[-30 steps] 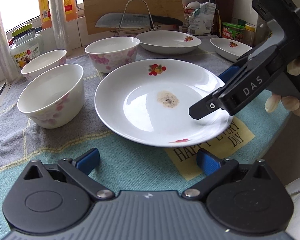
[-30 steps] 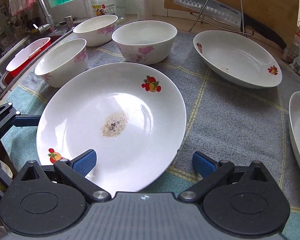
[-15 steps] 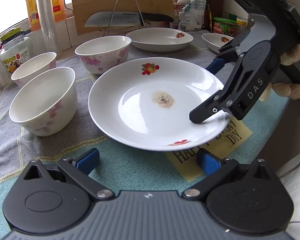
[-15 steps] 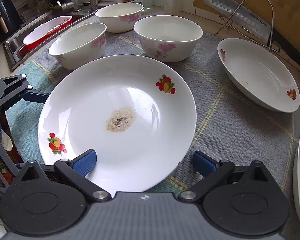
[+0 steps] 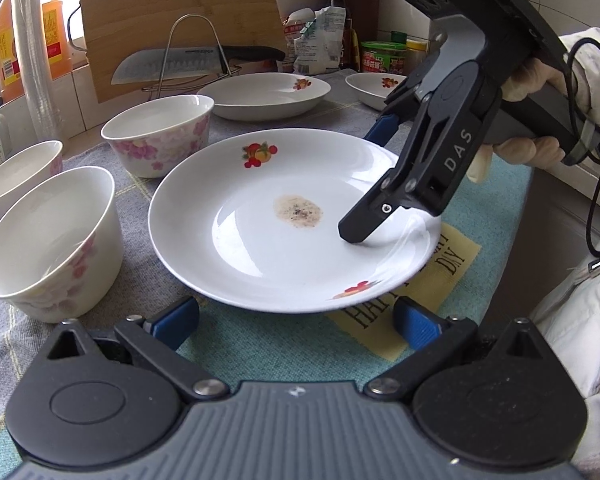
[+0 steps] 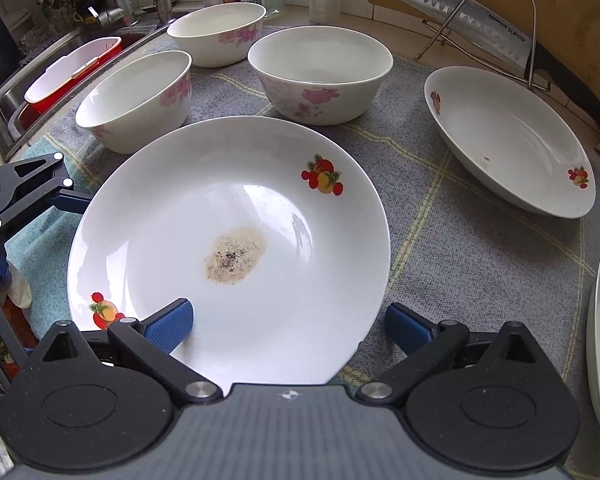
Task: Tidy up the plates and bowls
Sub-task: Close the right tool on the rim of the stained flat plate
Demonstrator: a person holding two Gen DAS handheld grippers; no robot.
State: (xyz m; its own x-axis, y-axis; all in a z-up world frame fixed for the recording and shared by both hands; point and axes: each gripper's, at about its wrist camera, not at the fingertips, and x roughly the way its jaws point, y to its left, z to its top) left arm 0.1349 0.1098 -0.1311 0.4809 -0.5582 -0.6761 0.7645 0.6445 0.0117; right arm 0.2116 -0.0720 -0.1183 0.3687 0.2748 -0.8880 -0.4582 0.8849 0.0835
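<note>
- Since the earlier frame, the right gripper (image 6: 288,322) had tilted steeper, its jaws spread wide astride the near rim of the round white fruit-printed plate (image 6: 236,216) on the cloth-covered surface (image 6: 460,240).
- The left gripper (image 5: 296,322), also released, waited just beside the plate's opposite edge.

You are working at a home kitchen counter. A steel sink (image 6: 8,104) with a faucet (image 6: 114,4) lies left of the checked cloth (image 6: 440,216); behind that cloth a cleaver (image 5: 172,64) rests on a wire rack (image 5: 192,52) against a wooden cutting board (image 5: 172,12), with sauce bottles (image 5: 338,8) and seasoning jars (image 5: 382,58) to its right.
</note>
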